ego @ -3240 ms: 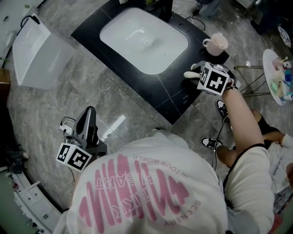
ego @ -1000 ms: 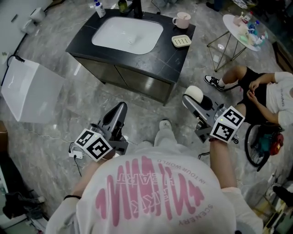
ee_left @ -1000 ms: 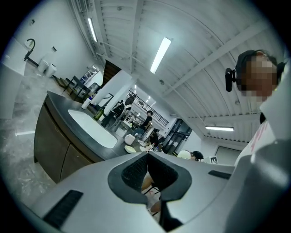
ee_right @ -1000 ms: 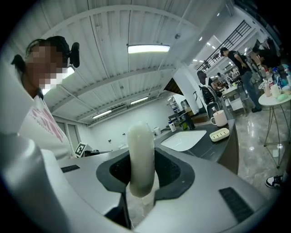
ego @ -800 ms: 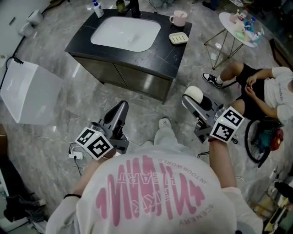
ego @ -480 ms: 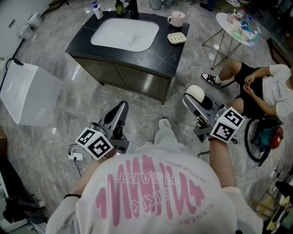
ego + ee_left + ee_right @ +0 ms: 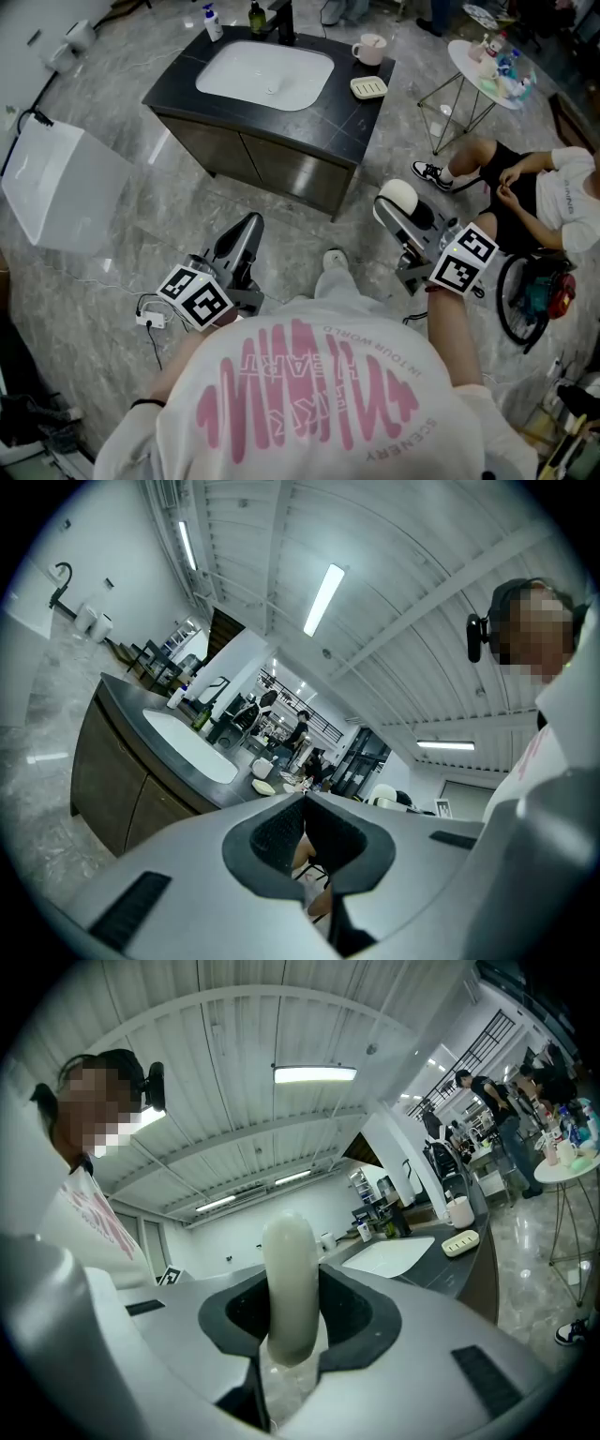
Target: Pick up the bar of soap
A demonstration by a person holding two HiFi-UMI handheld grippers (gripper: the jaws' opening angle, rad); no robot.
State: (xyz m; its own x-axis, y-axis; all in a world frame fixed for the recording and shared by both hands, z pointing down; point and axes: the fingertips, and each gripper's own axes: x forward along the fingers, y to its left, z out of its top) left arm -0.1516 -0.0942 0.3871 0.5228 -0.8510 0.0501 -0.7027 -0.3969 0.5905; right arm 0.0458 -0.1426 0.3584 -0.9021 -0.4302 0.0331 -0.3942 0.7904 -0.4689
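My right gripper [image 7: 398, 202] is shut on a pale, rounded bar of soap [image 7: 402, 194], which it holds off the floor to the right of my legs. In the right gripper view the bar of soap [image 7: 291, 1283] stands on edge between the two dark jaws and sticks out above them. My left gripper [image 7: 246, 232] hangs at the left, tilted up, its jaws pressed together with nothing between them [image 7: 302, 850]. A cream soap dish [image 7: 368, 88] lies on the dark vanity top [image 7: 323, 117], and I see no soap in it.
The dark vanity holds a white basin [image 7: 265, 74], a pink mug [image 7: 370, 49] and bottles [image 7: 215, 22] at the back. A seated person [image 7: 525, 187] and a round side table [image 7: 494, 64] are at the right. A white box [image 7: 56, 192] stands at the left.
I have stepped back from the vanity with the soap in my right gripper, which was at the countertop three seconds ago. Over the last second both grippers stay nearly still.
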